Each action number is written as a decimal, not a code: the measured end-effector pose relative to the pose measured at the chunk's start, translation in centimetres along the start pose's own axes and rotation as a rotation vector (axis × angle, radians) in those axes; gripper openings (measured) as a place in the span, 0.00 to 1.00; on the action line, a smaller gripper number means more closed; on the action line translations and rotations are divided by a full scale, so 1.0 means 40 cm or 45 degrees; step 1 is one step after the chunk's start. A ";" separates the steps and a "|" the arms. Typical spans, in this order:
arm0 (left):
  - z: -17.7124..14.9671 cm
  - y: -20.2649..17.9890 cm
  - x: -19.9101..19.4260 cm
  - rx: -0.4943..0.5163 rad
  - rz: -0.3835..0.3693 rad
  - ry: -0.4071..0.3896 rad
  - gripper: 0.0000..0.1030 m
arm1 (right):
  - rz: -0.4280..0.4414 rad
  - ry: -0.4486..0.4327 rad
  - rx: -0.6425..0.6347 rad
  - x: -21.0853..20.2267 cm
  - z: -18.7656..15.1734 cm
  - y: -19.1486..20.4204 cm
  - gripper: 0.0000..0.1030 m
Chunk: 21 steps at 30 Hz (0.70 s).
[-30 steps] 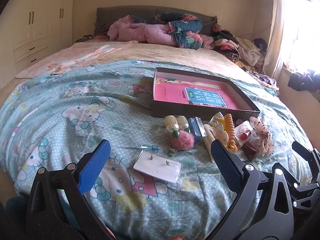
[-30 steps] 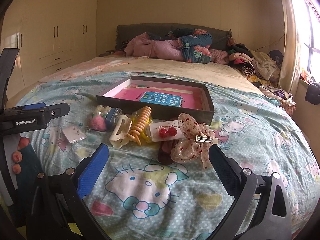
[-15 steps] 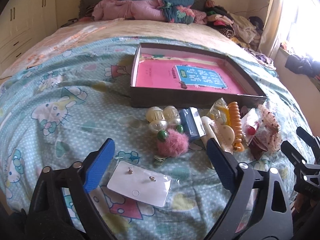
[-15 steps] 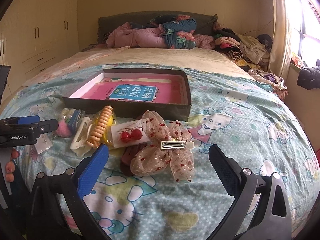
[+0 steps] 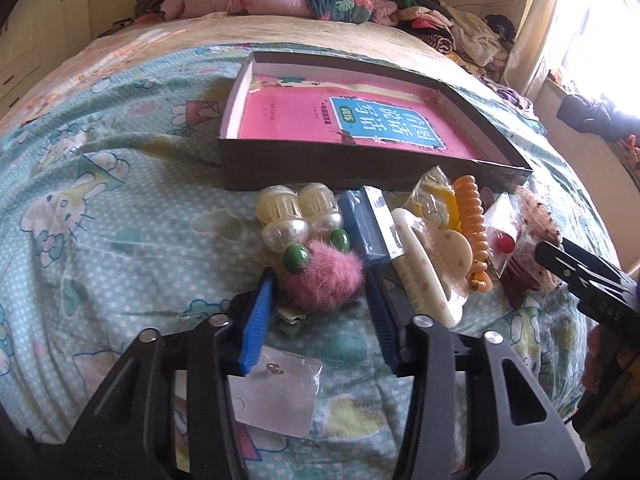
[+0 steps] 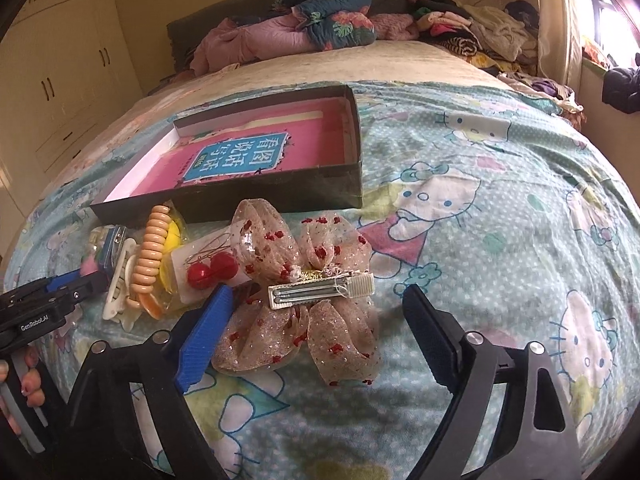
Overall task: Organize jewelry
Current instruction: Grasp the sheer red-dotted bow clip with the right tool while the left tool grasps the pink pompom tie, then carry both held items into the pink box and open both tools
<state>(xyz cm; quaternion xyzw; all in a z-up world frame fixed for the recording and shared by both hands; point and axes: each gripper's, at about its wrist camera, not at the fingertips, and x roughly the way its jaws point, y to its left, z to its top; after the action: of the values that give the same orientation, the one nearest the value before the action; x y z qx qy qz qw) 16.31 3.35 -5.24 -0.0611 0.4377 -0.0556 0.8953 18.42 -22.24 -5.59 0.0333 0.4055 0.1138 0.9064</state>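
A pile of hair accessories lies on the bedspread in front of an open dark box [image 5: 360, 168] that holds a pink book. My left gripper [image 5: 320, 276] is closing. A pink pompom clip [image 5: 324, 284] lies between its blue pads, which stand right at its fur without visibly pressing. An earring card [image 5: 276, 396] lies under the fingers. My right gripper [image 6: 318, 292] is also closing, wide apart around a sheer bow clip with red dots [image 6: 304, 312]. Beside the bow lie red cherry earrings [image 6: 212, 272], an orange spiral hair tie [image 6: 152, 252] and a cream claw clip [image 5: 432, 256].
Pearl-topped clips [image 5: 296, 216] and a blue clip [image 5: 372, 224] sit against the box wall [image 6: 280, 196]. Quilts and clothes [image 6: 320, 20] are heaped at the head of the bed. Wardrobes [image 6: 60, 92] stand at the left, and a bright window is on the right. Open bedspread [image 6: 500, 220] stretches right of the bow.
Both grippers moved forward and down toward the pile. The left jaws narrowed from wide open to around the pompom. The right jaws narrowed a little around the bow.
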 end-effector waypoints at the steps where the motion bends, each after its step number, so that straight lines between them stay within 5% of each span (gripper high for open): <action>1: -0.001 0.000 0.003 0.004 0.002 0.002 0.28 | 0.003 0.006 0.000 0.006 -0.002 0.002 0.75; 10: 0.000 0.004 -0.021 0.023 -0.046 -0.048 0.18 | 0.027 0.004 0.002 0.015 -0.010 -0.010 0.37; 21: 0.033 0.038 -0.091 -0.038 -0.109 -0.133 0.17 | 0.032 -0.062 0.004 -0.053 -0.015 -0.043 0.30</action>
<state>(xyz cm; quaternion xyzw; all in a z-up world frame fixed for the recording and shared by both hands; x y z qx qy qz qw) 15.20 5.49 -1.87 -0.0959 0.3881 -0.0840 0.9127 16.94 -24.42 -4.71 0.0426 0.3831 0.1236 0.9144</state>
